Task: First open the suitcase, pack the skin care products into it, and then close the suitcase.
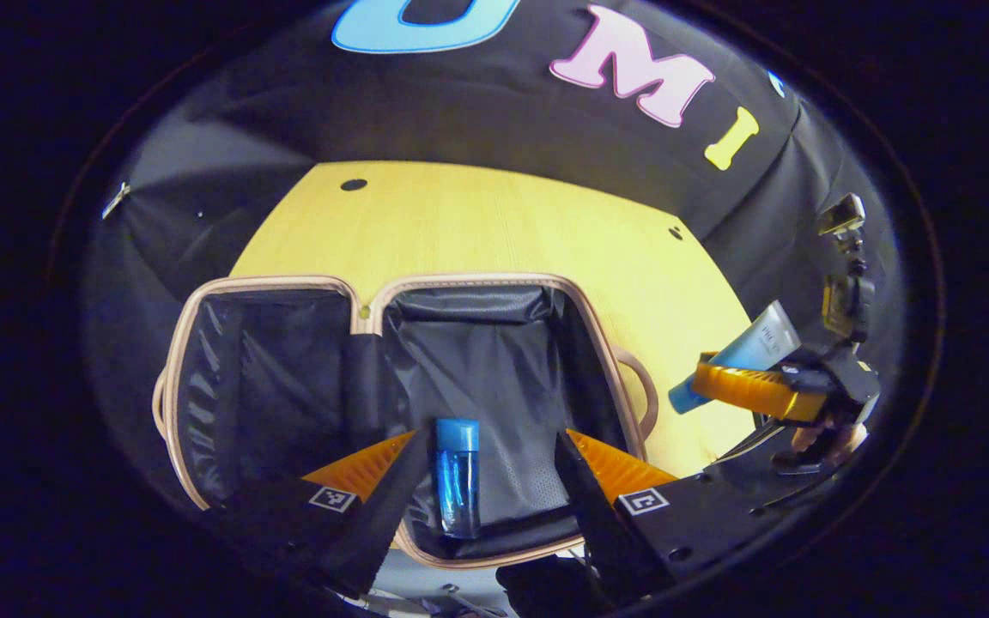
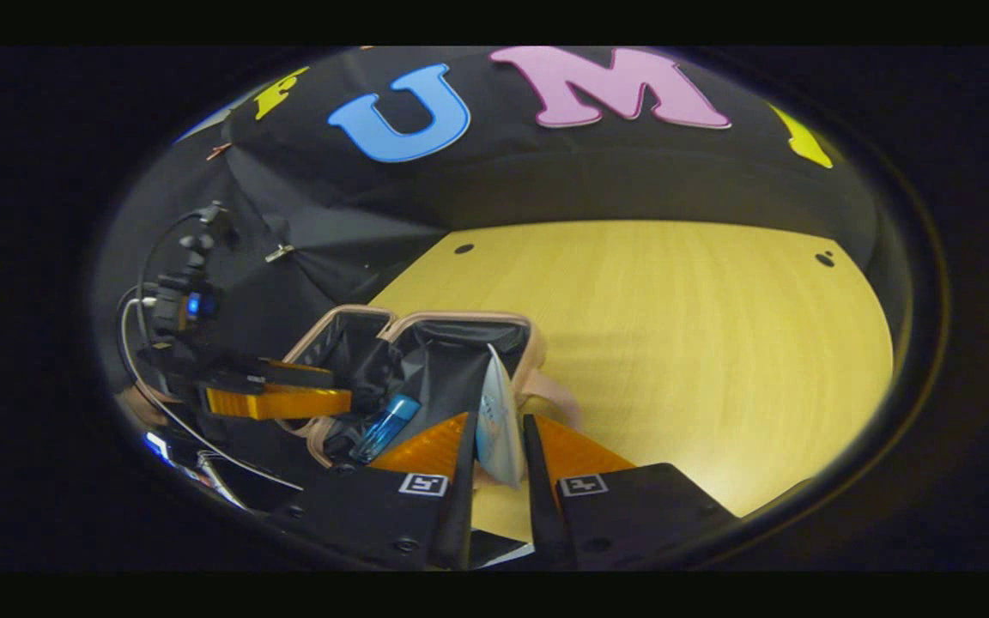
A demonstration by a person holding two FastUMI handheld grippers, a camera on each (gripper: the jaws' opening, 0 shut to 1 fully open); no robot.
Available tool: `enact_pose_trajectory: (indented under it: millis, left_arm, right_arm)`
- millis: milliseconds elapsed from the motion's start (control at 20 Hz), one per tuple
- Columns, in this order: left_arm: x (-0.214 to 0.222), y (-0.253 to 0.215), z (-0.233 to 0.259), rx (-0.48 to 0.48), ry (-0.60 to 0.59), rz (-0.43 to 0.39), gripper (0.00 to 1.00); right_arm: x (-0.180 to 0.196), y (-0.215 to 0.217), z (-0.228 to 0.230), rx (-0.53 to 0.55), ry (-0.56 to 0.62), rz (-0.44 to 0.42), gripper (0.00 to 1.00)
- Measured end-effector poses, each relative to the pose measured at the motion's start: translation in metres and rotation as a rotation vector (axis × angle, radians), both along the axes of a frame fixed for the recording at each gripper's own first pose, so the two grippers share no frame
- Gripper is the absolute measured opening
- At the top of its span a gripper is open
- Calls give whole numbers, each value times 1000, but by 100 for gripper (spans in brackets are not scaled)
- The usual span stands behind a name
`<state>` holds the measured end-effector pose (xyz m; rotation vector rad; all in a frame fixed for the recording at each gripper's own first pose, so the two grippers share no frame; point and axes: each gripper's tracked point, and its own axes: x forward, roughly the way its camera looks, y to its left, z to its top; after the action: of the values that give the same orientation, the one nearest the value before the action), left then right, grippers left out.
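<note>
**Tube held at the suitcase's edge, bottle already inside**

Nearest the lens in the right gripper view, the right gripper [image 2: 499, 468] is clamped on a pale tube [image 2: 497, 421], both fingers pressing its flat sides, over the bench [image 2: 675, 343] just beside the open suitcase [image 2: 426, 330]. In the left gripper view, the left gripper [image 1: 482, 481] hangs spread wide over the suitcase's right-hand compartment, gripping nothing; a blue bottle [image 1: 457, 485] lies on the dark lining between its fingers, apparently touched by neither.

The suitcase lies flat with both halves open, so packing seems partly done.

Risks, as I judge them: the tube looks pinched near one end, so it could swivel or slip during the carry. Released too early, it may catch the rim and drop onto the bench. The two grippers are close, and could knock together over the compartment.
</note>
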<state>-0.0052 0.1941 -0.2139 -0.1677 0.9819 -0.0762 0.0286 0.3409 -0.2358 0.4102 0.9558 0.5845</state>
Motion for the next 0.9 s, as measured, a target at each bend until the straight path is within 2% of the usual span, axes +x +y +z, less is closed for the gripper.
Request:
enact_pose_trajectory:
  millis: [200,350,550,700,750,800,900]
  left_arm:
    - [-33,89,19,59,-74,124,96]
    - [-69,144,20,63,-42,256,95]
    - [-104,186,26,29,-45,398,95]
    - [-124,213,24,29,-40,467,95]
    - [-127,225,23,37,-30,489,95]
    - [-129,236,21,38,-22,509,95]
    - [-126,258,17,31,-23,548,95]
  right_arm:
    - [-32,70,-12,68,183,114,32]
    - [-64,103,-43,35,370,179,32]
    - [-94,124,-79,-39,582,178,32]
    - [-98,125,-92,-107,649,164,32]
    - [-96,122,-93,-118,653,147,25]
    - [-93,122,-92,-123,650,130,26]
    - [-91,138,-78,-65,662,125,49]
